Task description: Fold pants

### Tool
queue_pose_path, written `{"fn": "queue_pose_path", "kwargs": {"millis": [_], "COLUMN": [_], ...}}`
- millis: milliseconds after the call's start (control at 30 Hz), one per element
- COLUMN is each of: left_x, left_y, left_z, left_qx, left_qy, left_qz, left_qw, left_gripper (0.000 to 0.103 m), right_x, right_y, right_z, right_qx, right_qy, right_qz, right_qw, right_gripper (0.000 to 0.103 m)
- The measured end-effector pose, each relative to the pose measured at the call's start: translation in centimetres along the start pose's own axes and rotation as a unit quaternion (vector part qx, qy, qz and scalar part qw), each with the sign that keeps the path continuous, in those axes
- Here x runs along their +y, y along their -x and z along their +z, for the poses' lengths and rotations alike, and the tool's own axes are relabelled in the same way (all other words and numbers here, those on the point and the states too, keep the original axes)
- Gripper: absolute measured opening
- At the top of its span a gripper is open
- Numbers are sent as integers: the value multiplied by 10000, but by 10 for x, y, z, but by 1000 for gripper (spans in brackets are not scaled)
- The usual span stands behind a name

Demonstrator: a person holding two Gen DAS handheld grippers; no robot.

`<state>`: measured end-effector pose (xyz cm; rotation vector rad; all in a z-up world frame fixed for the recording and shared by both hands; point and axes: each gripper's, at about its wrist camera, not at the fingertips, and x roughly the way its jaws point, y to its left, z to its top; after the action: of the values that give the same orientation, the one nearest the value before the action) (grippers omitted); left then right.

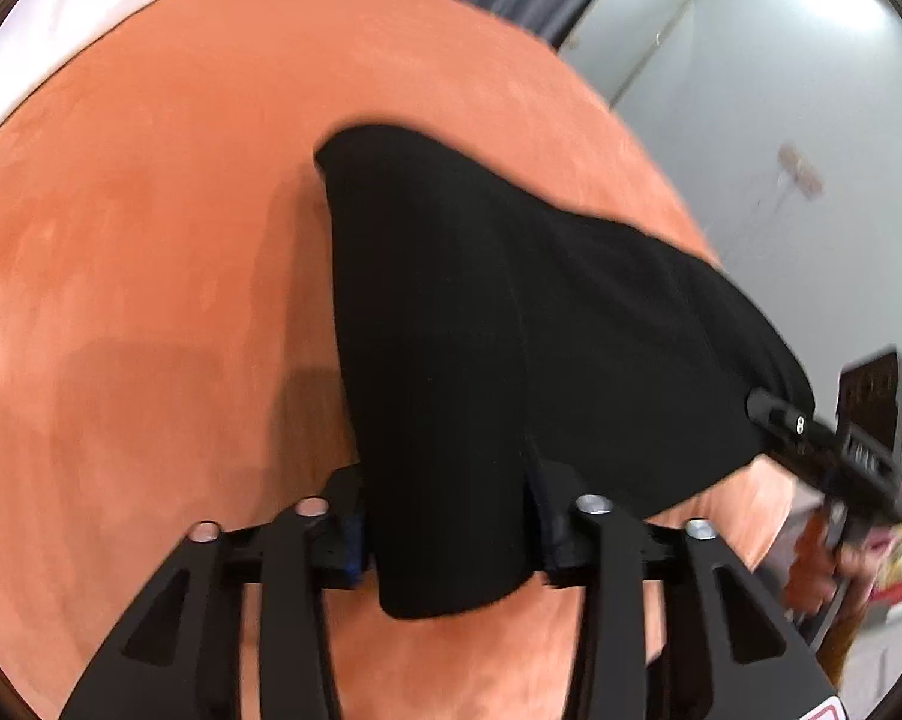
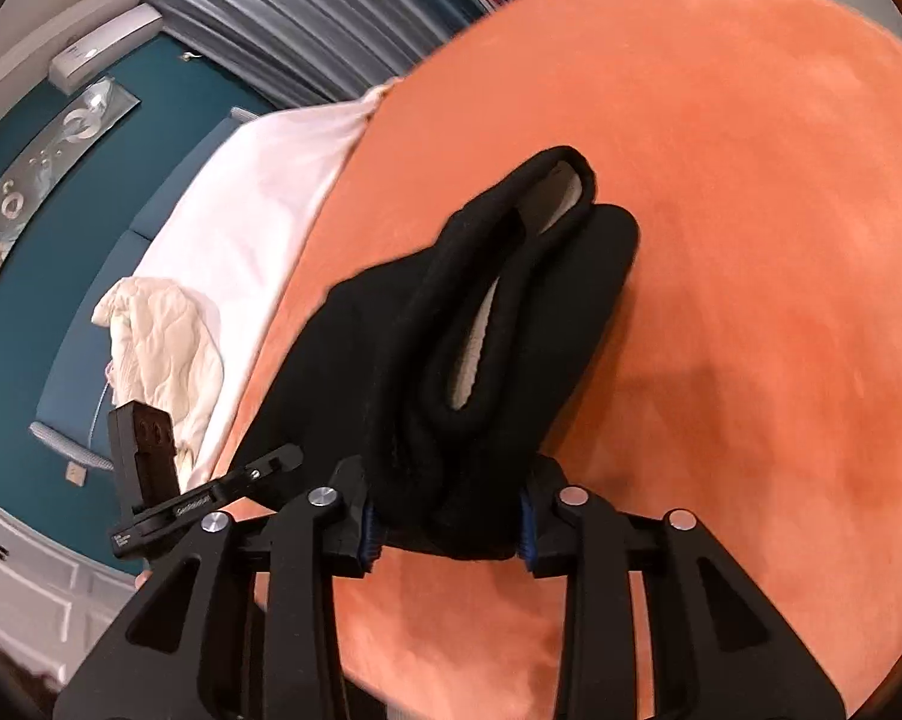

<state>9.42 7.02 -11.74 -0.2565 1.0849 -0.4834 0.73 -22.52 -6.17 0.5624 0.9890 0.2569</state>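
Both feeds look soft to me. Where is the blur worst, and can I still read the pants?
Left wrist view: motion smear along the right edge and floor; pants read as flat black, no fold detail. Right wrist view: sharper, pale lining visible inside the pants; curtains smeared, fisheye bending the orange blanket.

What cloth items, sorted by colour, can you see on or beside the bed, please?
Black: 1, pants
Orange: 1, bed cover
White: 1, sheet
Cream: 1, crumpled quilted cloth
Total: 4

Bed: your orange cover (image 2: 751,180), white sheet (image 2: 258,204) at far edge.
On it: black pants (image 2: 390,324), bunched; cream quilted cloth (image 2: 162,330) on sheet.
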Motion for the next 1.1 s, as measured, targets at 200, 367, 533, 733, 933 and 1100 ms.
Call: {"fn": "queue_pose_path", "kwargs": {"millis": [200,367,533,733,933,1100], "left_x": [-22,-66,-49,-50,-42,-54], "left_y": [59,84,-53,-77,6,30], "left_z": [-9,63,116,91,61,38], "left_qx": [-927,-1848,-415,-590,-1067,-1177], "left_qy": [-220,-549,-446,-1110,-1211,-1173], "left_qz": [840,1049,1581,2459,2577,2705], "left_qw": [9919,9756,9855,9611,9526,9483], "left_gripper": [63,68,68,73,83,84], "right_x": [1,92,82,41,64,80], "right_y": [66,32,-76,-59,17,22], "right_z": [-5,35,74,74,47,2], "right_qx": [-1242,-1139,-302,-445,-1110,-766], "right_qy": [-56,1299,1453,422,1044,1490], "right_qz": [-624,-596,-1828,-1084,-1518,-1616], "right_qw": [9903,9831,9719,9922,9766,9725], "right_gripper": [47,2,0,0,8,8]}}
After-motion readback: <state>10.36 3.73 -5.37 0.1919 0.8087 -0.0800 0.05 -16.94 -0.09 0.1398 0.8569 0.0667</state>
